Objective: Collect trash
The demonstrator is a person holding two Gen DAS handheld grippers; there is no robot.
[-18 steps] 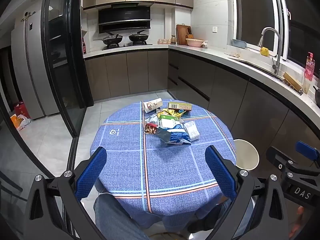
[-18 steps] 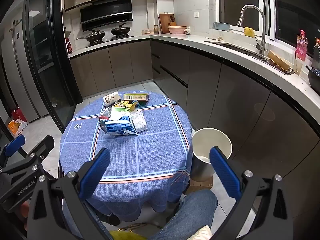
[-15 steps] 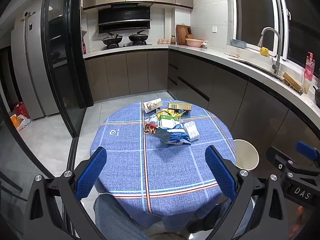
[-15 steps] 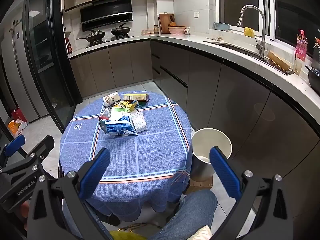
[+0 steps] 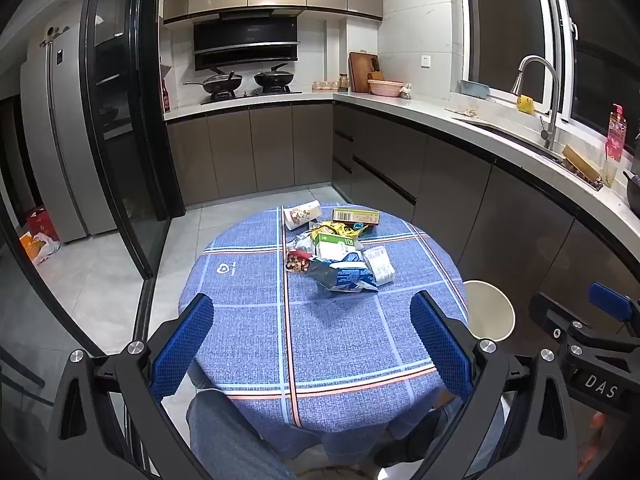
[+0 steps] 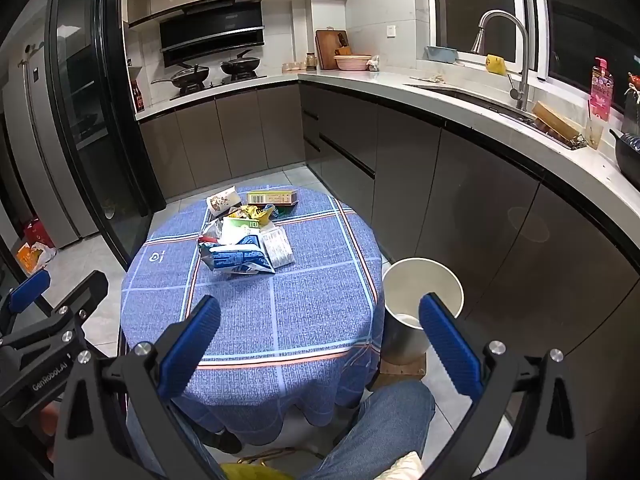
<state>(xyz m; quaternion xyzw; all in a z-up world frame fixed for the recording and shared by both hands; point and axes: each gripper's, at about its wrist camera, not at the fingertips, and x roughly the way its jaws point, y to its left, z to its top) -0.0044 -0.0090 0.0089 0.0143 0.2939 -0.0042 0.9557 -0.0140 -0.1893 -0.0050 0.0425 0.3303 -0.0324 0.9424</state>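
A heap of trash lies on the far half of a round table with a blue checked cloth [image 5: 328,344]: a blue crumpled bag [image 5: 346,276], a white and green carton [image 5: 336,249], a yellow wrapper [image 5: 338,229], a flat yellow box [image 5: 355,216], a tipped paper cup [image 5: 301,215] and a nut packet [image 5: 298,262]. The blue bag also shows in the right wrist view [image 6: 238,259]. My left gripper [image 5: 312,344] is open and empty above the table's near edge. My right gripper [image 6: 320,344] is open and empty, over the table's near right edge.
A white bin [image 6: 420,300] stands on the floor right of the table, also in the left wrist view [image 5: 490,312]. Dark kitchen cabinets [image 6: 460,208] and a counter run behind and to the right. A glass door frame [image 5: 120,160] stands left. The person's legs [image 6: 384,420] are under the table.
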